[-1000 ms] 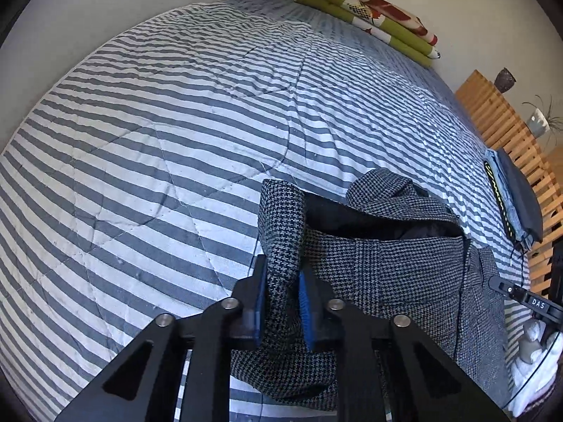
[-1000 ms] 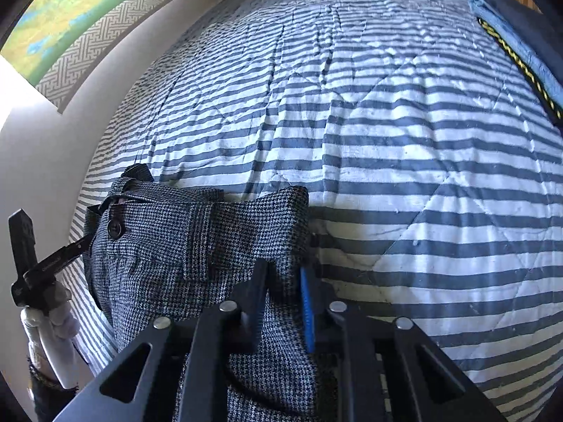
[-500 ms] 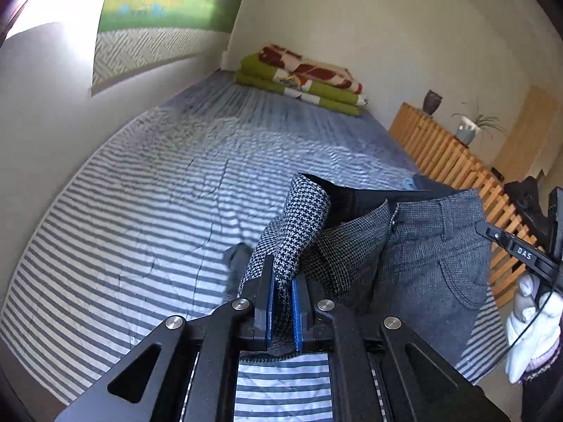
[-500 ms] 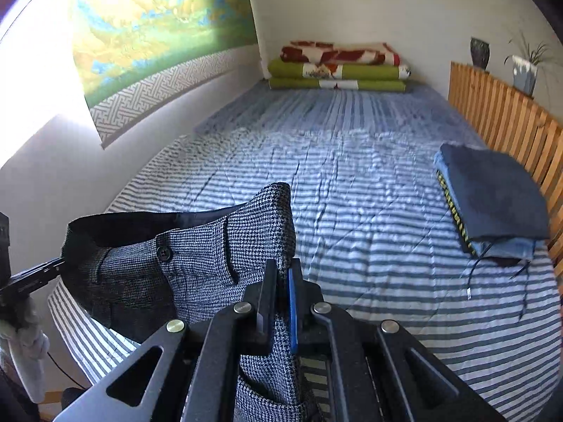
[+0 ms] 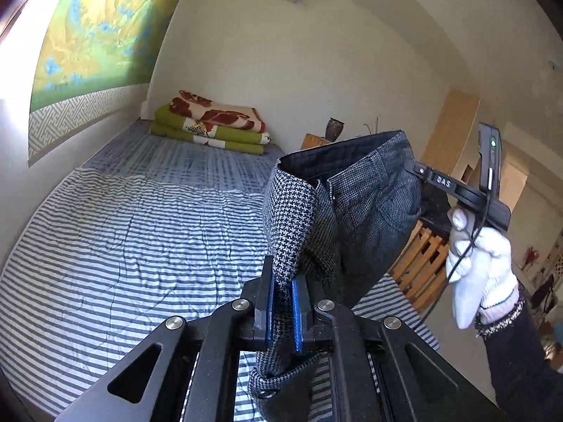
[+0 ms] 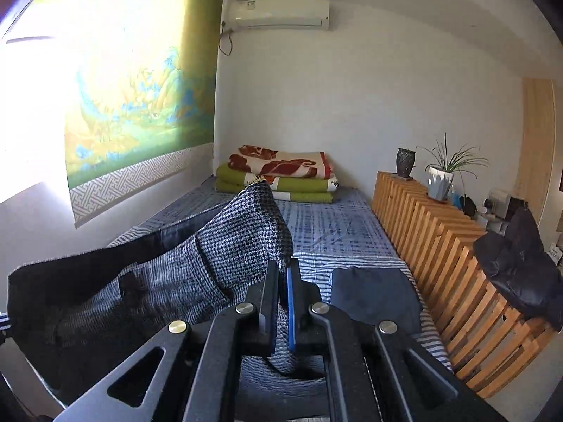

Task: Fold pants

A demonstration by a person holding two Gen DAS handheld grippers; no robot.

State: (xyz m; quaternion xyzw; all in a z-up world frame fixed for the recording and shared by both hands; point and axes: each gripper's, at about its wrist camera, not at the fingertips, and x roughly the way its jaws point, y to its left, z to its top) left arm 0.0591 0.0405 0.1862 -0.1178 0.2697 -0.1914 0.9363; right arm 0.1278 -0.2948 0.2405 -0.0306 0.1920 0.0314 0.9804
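Grey houndstooth pants (image 5: 355, 204) hang in the air above the striped bed (image 5: 123, 239), stretched by the waistband between both grippers. My left gripper (image 5: 283, 281) is shut on one end of the waistband. My right gripper (image 6: 282, 270) is shut on the other end of the pants (image 6: 242, 242), with the dark lining of the waistband showing to its left. In the left wrist view the right gripper (image 5: 418, 170) holds the far corner, carried by a white-gloved hand (image 5: 475, 253). The legs hang below, out of view.
Folded green and red blankets (image 6: 281, 176) lie at the head of the bed. A folded dark garment (image 6: 373, 292) rests on the bed's right side beside a wooden slatted rail (image 6: 443, 246). A vase (image 6: 405, 162), a potted plant (image 6: 440, 179) and a dark cloth (image 6: 517, 263) sit on the rail.
Both grippers have lifted the pants off the bed, waistband spread between them. The views have tilted up from the bedspread to the room's far wall.
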